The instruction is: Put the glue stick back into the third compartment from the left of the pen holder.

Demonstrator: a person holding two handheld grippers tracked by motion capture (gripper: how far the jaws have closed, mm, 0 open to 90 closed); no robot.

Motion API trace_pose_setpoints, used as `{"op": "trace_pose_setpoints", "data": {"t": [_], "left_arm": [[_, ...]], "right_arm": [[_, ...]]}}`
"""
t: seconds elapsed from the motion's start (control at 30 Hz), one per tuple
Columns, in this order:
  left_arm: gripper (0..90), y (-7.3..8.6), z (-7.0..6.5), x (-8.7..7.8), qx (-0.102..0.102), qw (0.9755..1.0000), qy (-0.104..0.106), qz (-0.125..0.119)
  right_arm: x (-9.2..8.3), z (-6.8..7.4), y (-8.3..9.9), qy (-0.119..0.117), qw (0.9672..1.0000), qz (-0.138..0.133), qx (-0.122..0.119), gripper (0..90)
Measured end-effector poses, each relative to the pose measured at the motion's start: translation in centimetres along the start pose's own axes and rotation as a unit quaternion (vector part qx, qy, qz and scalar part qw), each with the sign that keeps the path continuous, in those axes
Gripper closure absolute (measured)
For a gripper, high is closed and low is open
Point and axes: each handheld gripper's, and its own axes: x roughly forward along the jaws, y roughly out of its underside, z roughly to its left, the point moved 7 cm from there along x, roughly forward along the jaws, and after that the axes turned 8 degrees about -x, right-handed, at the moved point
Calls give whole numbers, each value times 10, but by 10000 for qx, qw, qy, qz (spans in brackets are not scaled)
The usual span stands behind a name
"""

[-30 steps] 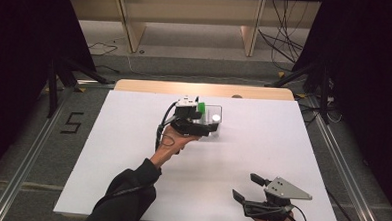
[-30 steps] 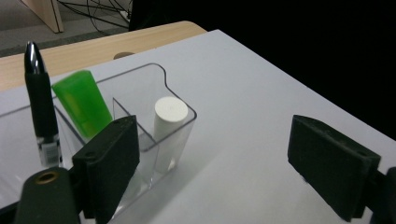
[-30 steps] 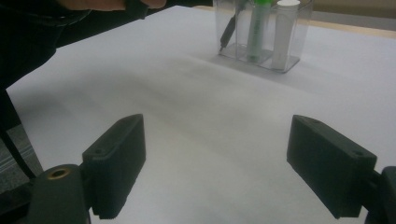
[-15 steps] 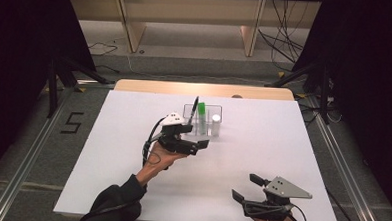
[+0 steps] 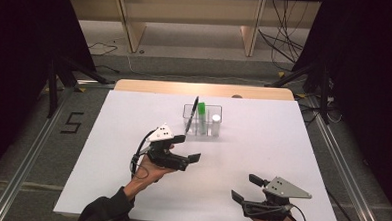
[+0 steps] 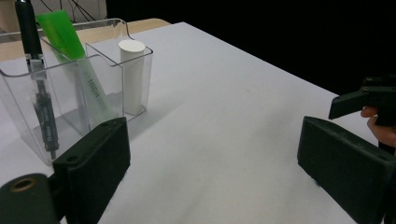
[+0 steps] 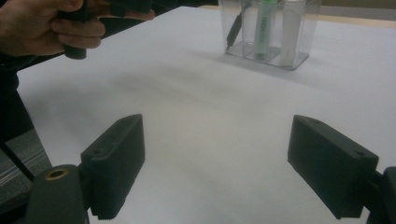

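Pen point(image 5: 192, 112) has been left leaning in the clear organiser point(image 5: 202, 122) on the worktop point(image 5: 282, 144); the left hand-held gripper point(image 5: 189, 147) has been drawn back, jaws spread and empty. Placement is judged done; the right hand-held gripper point(image 5: 244, 187) is held spread.

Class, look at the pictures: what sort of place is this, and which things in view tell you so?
Probably a lab or recording booth, not a home. A bare white table stands between black curtains, loose cables trail on the floor behind it, and a taped number marks the floor beside it.

Both grippers' fingers point(image 5: 186, 148) point(image 5: 244, 187) wide apart, empty.
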Motion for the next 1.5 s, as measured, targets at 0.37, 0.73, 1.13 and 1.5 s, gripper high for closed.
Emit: {"op": "trace_pose_setpoints", "data": {"t": [0.37,0.73,1.13,1.5], "left_arm": [[91,22,1,-24,79,10000,-48,-12],[93,48,-2,-52,-16,9999,-20,112],[93,65,0,-77,-256,9996,-45,73],[93,70,2,-84,-240,9994,-232,19]], "right_arm": [[0,-2,0,15,10000,-44,45,193],[-2,-4,1,29,9999,-85,80,192],[-1,-4,1,60,9999,-97,19,192],[-1,-3,1,59,9999,-91,-16,192]]}}
